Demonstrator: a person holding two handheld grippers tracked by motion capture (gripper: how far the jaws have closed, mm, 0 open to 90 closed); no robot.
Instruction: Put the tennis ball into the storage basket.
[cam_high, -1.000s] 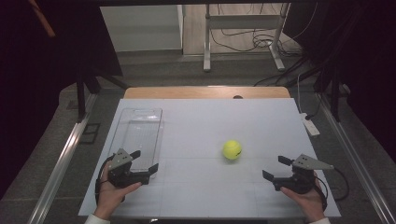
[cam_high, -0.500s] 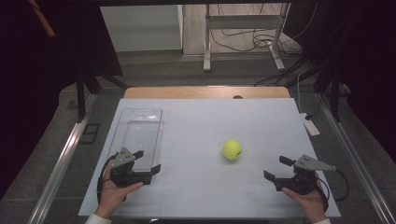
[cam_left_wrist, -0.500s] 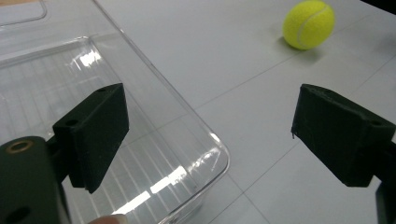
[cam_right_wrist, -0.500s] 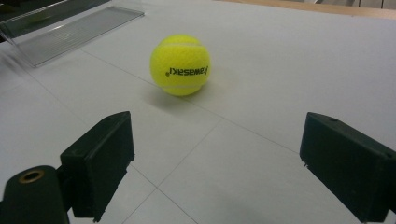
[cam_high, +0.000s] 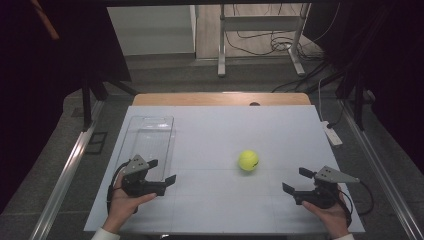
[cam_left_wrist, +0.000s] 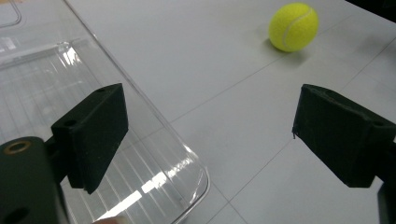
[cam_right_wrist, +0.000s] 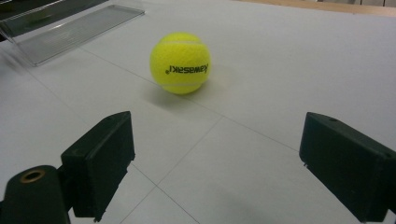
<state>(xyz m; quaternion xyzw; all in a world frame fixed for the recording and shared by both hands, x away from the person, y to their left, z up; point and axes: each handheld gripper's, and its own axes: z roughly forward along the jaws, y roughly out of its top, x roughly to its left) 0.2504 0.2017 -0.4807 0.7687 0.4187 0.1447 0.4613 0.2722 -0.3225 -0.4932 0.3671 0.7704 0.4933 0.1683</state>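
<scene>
A yellow tennis ball rests on the white table top, right of centre. It lies far ahead in the left gripper view and closer in the right gripper view. My left gripper is open at the near end of a clear plastic tray. Its jaws have just been opening, with nothing between them. One left jaw hangs over the tray's corner. My right gripper is open and empty at the near right, pointing at the ball.
A white table top with thin grid lines covers a wooden desk. A small white device lies at the right edge. Metal stand legs and cables sit on the floor beyond. The tray shows far left in the right gripper view.
My left gripper has edged slightly to the right. The ball, the tray and my right gripper have stayed where they were.
</scene>
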